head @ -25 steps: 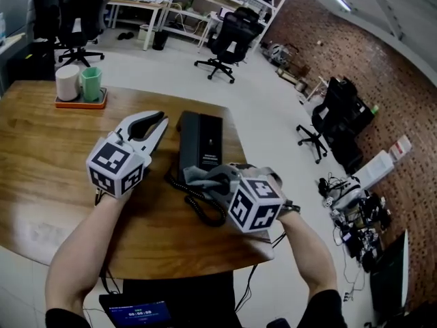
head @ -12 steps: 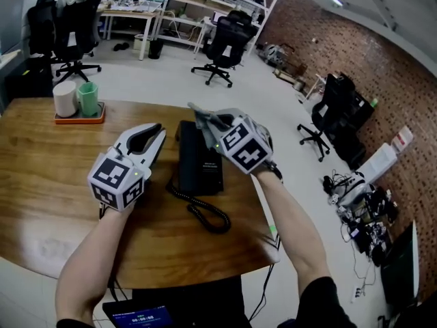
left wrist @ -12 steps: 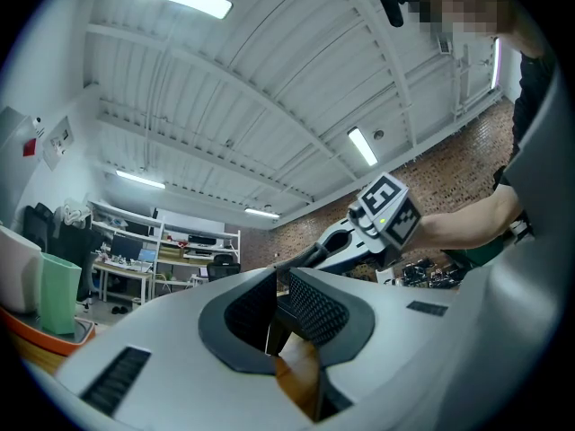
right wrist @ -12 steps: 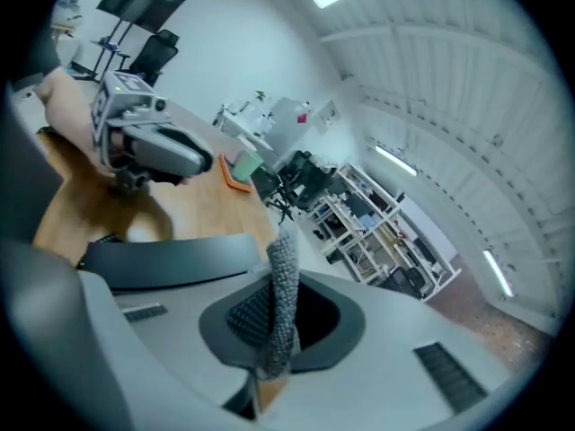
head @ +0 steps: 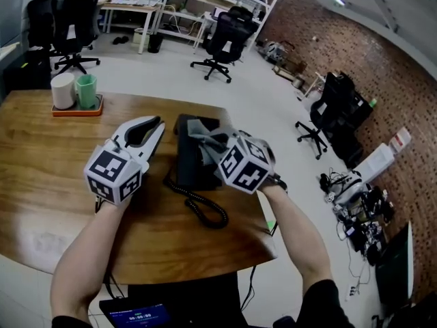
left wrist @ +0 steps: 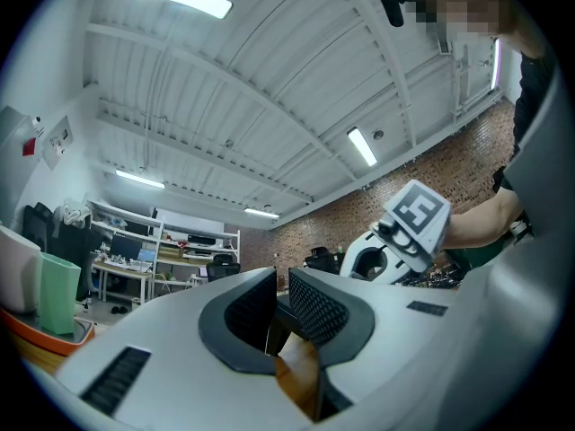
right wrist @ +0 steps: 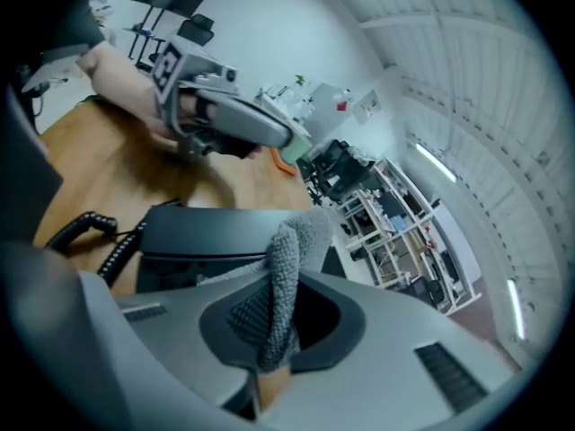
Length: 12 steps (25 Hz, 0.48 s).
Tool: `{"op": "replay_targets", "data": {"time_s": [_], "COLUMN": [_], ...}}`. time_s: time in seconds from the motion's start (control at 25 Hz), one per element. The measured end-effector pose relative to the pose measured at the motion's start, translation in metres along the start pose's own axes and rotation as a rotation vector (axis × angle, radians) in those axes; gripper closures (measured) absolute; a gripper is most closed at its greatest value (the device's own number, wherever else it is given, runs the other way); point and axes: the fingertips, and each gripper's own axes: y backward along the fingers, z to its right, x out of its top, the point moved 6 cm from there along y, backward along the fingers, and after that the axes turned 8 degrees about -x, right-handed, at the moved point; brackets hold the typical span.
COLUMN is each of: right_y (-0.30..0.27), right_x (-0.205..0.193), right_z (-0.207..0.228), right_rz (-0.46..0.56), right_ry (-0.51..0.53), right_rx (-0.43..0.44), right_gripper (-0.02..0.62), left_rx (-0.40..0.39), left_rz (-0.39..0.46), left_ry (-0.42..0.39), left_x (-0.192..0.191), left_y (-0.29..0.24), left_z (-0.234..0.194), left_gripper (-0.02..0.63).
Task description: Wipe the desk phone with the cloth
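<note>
The black desk phone (head: 193, 161) lies on the wooden table (head: 48, 162), its coiled cord (head: 199, 209) trailing toward the front edge. My right gripper (head: 208, 142) is shut on a grey cloth (head: 203, 130) and holds it over the phone's upper part. In the right gripper view the cloth (right wrist: 294, 254) stands pinched between the jaws, with the phone (right wrist: 207, 230) just beyond. My left gripper (head: 147, 130) hovers left of the phone, its jaws close together with nothing between them. In its own view the left gripper (left wrist: 281, 281) shows only a thin gap.
An orange tray (head: 74, 106) with a white cup (head: 62, 91) and a green cup (head: 86, 91) sits at the table's far left. The table's right edge (head: 254, 183) runs close behind the phone. Office chairs (head: 224, 36) stand on the floor beyond.
My right gripper carried the cloth from the table's front edge up to the phone's far end, then drew back a little over the phone. The left gripper stayed almost still.
</note>
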Motion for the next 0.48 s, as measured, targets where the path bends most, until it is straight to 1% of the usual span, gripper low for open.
{"op": "replay_targets", "data": {"time_s": [0.2,0.28,0.32,0.36,0.4,0.44,0.48], "right_y": [0.041,0.056,0.062,0.065,0.065,0.062,0.057], "right_x": [-0.003,-0.007,-0.009,-0.01,-0.011,-0.012,-0.012], "right_z": [-0.062,-0.082,-0.087,-0.087,-0.081,-0.068,-0.05], "right_rz": [0.03,0.026,0.024,0.024,0.028,0.036,0.045], "right_ry": [0.147,0.216,0.242,0.251,0.236,0.195,0.133], "right_rx": [0.157,0.258,0.308,0.34,0.343,0.312,0.253], "right_gripper": [0.569,0.569,0.569,0.569,0.569,0.569,0.569], "left_rx": [0.002,0.002,0.002,0.002,0.002,0.001,0.0], "left_rz": [-0.002,-0.003,-0.003,-0.002,-0.001,-0.001,-0.002], "left_ry": [0.001,0.001,0.0,0.001,0.001,0.001,0.001], "left_x": [0.0,-0.001,-0.001,-0.001,-0.002,-0.002,-0.002], "left_y": [0.0,0.001,0.001,0.001,0.001,0.001,0.001], "left_z": [0.0,0.0,0.0,0.0,-0.001,-0.001,-0.002], "left_gripper": [0.572,0.572,0.572,0.572,0.572,0.572,0.572]}}
